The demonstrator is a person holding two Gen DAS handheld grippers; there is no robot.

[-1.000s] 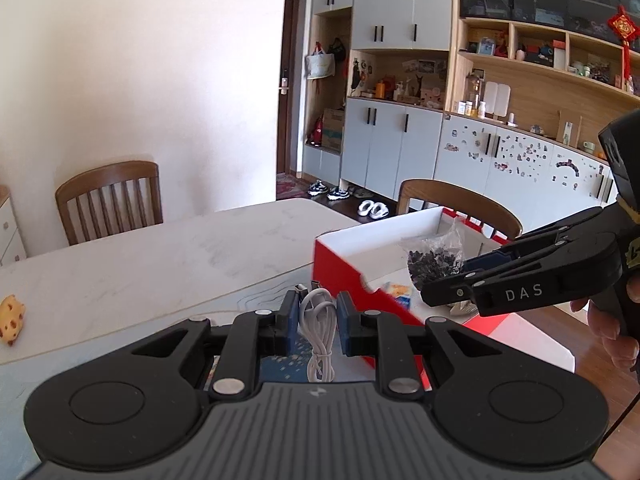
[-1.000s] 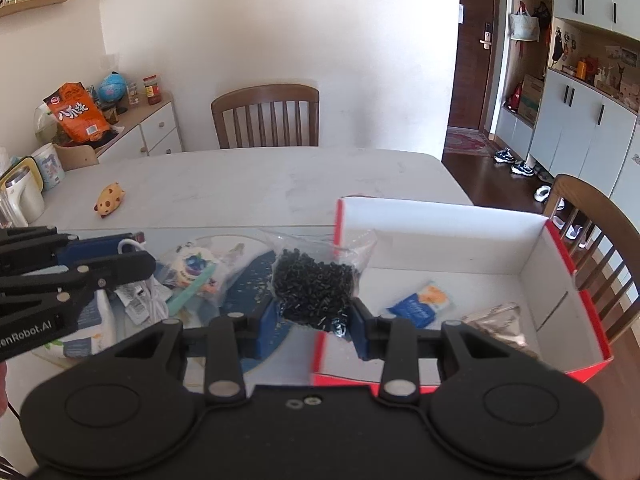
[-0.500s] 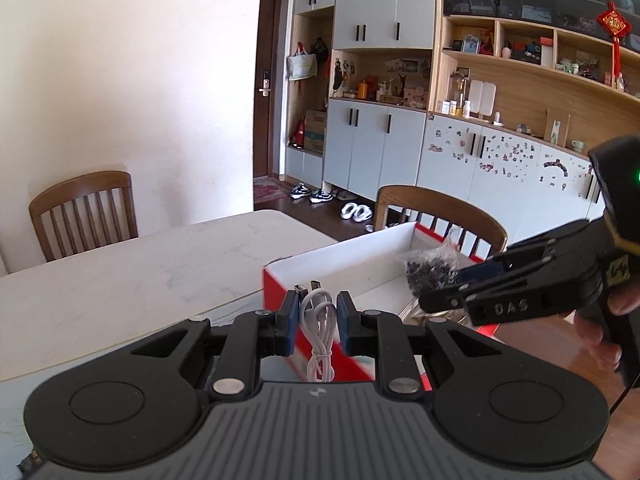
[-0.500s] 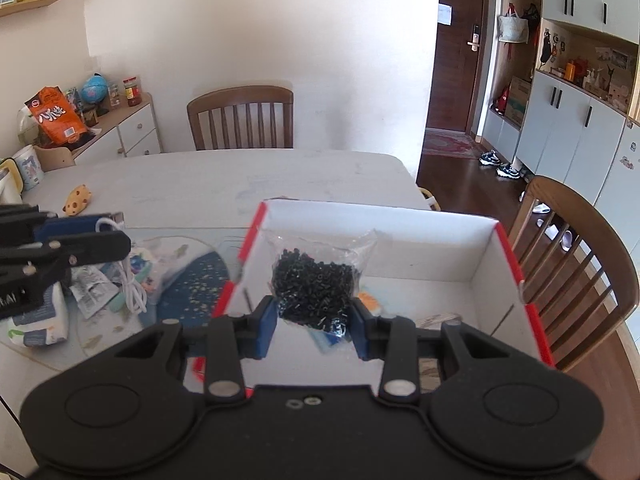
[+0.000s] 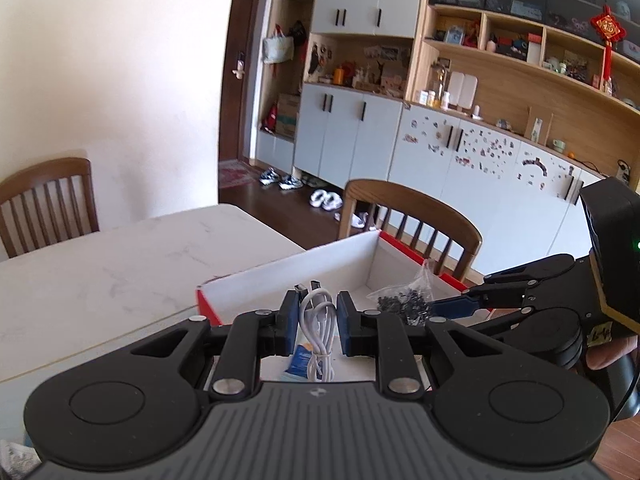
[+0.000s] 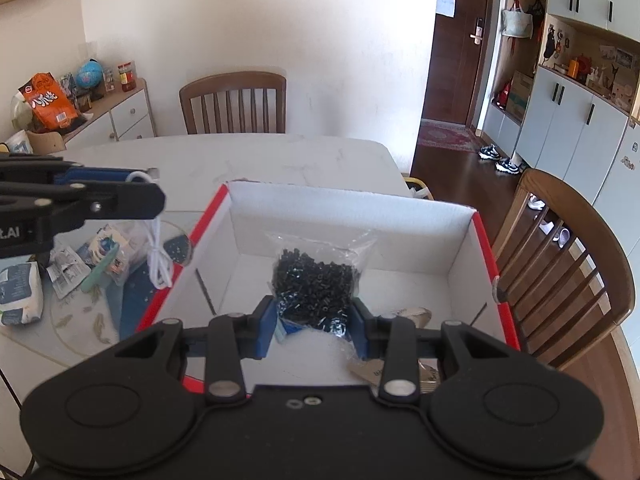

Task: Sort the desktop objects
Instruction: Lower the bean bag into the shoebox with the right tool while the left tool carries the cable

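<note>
Table (image 6: 280, 156): marble top. The red-and-white cardboard box (image 6: 352, 210) sits at its right end, and the box's right wall is close to a wooden chair (image 6: 568, 256).

Step in hand, as I read it: drop both held items into the box.

Right gripper (image 6: 314, 326) is clamped on a clear bag of small black parts (image 6: 314, 280), held over the middle of the box interior and above the floor. Suggest lowering it a bit before opening so the bag doesn't tip. Release over bare floor, not onto the blue packet (image 5: 302, 358) or the silvery pouch (image 6: 412, 314) already inside.

Left gripper (image 5: 318, 322) is pinching a coiled white USB cable (image 5: 318, 332), with the loop hanging below the pads. In the right wrist view the cable dangles just outside the red left wall; in the left wrist view it looks over the box. Can't tell exactly with the fisheye, so I'd carry it well inward past the rim before letting go, or the loop snags the wall.

Room: the two grippers are near each other over the box. Stagger the releases, right first, and lift straight up to exit. Box walls are tall, so avoid sideways exits.

Still on the table left of the box: small packets (image 6: 68, 268), a mint-green toy (image 6: 100, 272), and a white pack (image 6: 18, 296).
</note>
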